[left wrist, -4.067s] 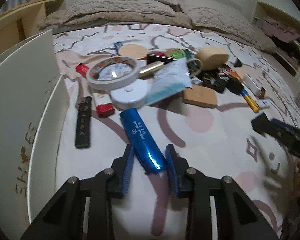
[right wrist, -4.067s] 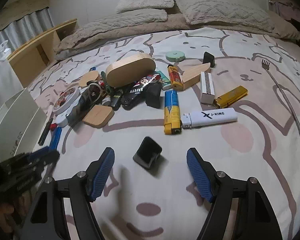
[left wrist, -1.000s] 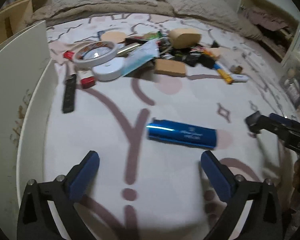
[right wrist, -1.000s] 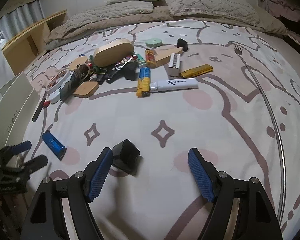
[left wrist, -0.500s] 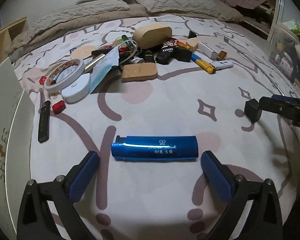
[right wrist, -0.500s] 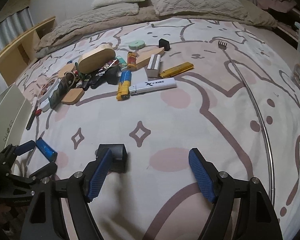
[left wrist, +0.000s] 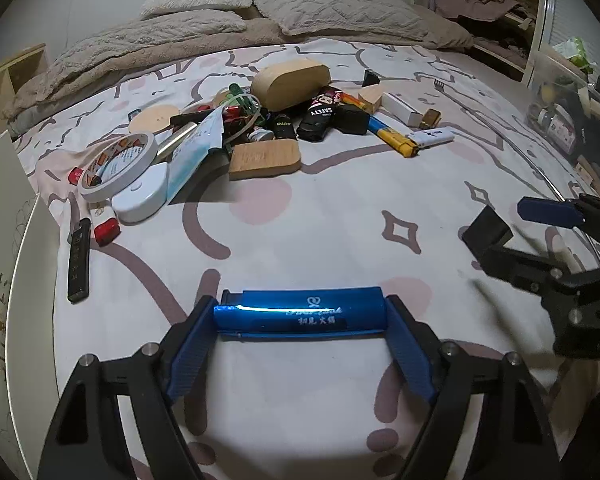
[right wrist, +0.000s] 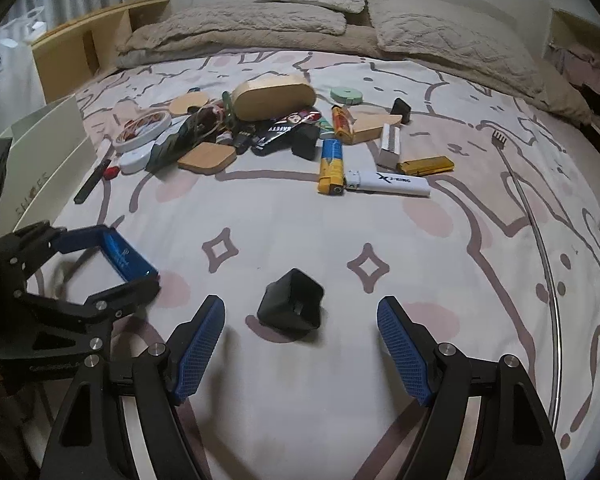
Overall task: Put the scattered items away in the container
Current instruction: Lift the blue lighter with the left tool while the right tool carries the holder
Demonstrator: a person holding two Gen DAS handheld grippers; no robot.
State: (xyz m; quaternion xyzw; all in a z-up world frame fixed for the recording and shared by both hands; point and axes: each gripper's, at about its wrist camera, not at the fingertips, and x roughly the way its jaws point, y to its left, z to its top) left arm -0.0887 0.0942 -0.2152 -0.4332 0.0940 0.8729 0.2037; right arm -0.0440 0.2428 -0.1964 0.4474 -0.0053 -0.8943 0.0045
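Blue lighter (left wrist: 300,312) lies near the bed's front edge, pinched lengthwise by the left hand-held gripper (left wrist: 300,344). Lift it level toward the white container (left wrist: 4,216); right hand-held gripper (right wrist: 300,344) stays spread around the black cap (right wrist: 292,306).

Patterned bed (right wrist: 440,256), clutter pile (right wrist: 260,128) mid-bed, yellow lighter (right wrist: 331,166), white lighter (right wrist: 388,182), blue lighter (left wrist: 300,312) near front, black cube (right wrist: 292,300), pillows (right wrist: 440,28) behind
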